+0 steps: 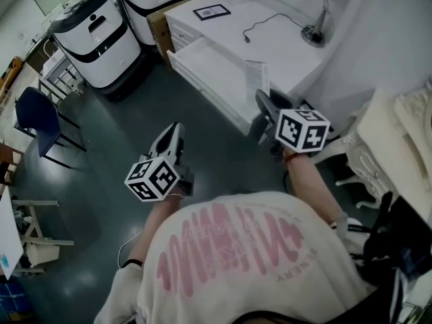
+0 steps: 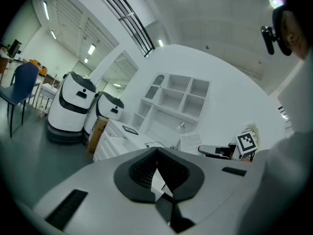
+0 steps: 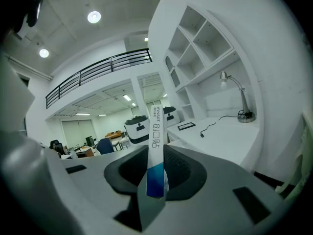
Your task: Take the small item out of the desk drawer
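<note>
My right gripper (image 1: 262, 103) is shut on a flat white packet (image 1: 257, 79) and holds it above the front of the open white desk drawer (image 1: 202, 63). In the right gripper view the packet (image 3: 156, 141) stands upright between the jaws, white with a blue lower end. The right gripper (image 3: 155, 180) clamps its bottom edge. My left gripper (image 1: 173, 132) hangs over the dark floor, left of the drawer, jaws together and empty. In the left gripper view its black pads (image 2: 159, 173) meet, and the right gripper (image 2: 220, 151) with the packet (image 2: 190, 142) shows beyond.
The white desk (image 1: 270, 39) carries a lamp (image 1: 317, 19), a black cable (image 1: 270, 22) and a framed tablet (image 1: 211, 11). Two white robots (image 1: 91, 36) and a cardboard box (image 1: 158, 22) stand left of it. A blue chair (image 1: 37, 117) is far left, white furniture (image 1: 378, 147) at right.
</note>
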`<state>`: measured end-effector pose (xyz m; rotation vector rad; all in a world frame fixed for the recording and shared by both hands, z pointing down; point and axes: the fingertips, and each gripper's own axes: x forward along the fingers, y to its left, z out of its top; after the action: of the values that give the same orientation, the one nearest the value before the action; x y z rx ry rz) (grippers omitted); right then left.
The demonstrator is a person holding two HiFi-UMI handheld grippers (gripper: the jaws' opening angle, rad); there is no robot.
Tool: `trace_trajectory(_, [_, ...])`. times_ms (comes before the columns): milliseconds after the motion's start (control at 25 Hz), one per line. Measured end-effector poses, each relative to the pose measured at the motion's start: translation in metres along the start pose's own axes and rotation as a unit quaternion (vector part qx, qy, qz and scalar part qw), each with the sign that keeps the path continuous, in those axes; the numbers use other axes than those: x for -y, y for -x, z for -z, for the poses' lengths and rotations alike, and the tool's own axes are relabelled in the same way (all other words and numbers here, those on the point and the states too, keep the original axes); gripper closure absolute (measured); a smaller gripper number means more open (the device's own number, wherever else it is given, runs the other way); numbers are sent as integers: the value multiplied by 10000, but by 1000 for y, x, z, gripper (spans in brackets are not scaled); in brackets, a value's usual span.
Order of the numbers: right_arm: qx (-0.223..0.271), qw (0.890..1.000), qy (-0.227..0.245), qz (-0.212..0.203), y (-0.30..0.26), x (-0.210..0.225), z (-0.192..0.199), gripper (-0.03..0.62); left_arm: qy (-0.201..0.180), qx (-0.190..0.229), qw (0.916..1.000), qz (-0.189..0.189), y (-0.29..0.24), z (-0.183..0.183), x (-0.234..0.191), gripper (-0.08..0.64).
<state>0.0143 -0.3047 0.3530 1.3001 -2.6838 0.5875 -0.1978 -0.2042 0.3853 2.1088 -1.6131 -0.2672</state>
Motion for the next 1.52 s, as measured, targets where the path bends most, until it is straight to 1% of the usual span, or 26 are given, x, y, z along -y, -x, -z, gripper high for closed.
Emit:
trace_trajectory(160, [-18,10000,46,-24,6,-2,3,489,0,59,10000,64,0,-1,6,531])
trace_trajectory(320, [-22,9999,101,50,14,-1,5,489,27,79,9999,83,-3,-1,8,531])
trace_trajectory(600, [6,9999,-30,110,24,8,11,488,22,99,9998,165,-9,2,15,531])
trace_trajectory(1000, [-69,9997,186,137,29,5,14,488,79,78,9997,232,-12,5,20,531])
trace_trajectory(1520, [-195,9991,111,352,42,15,31,488,153,-151,9992,340,-16,25,26,531])
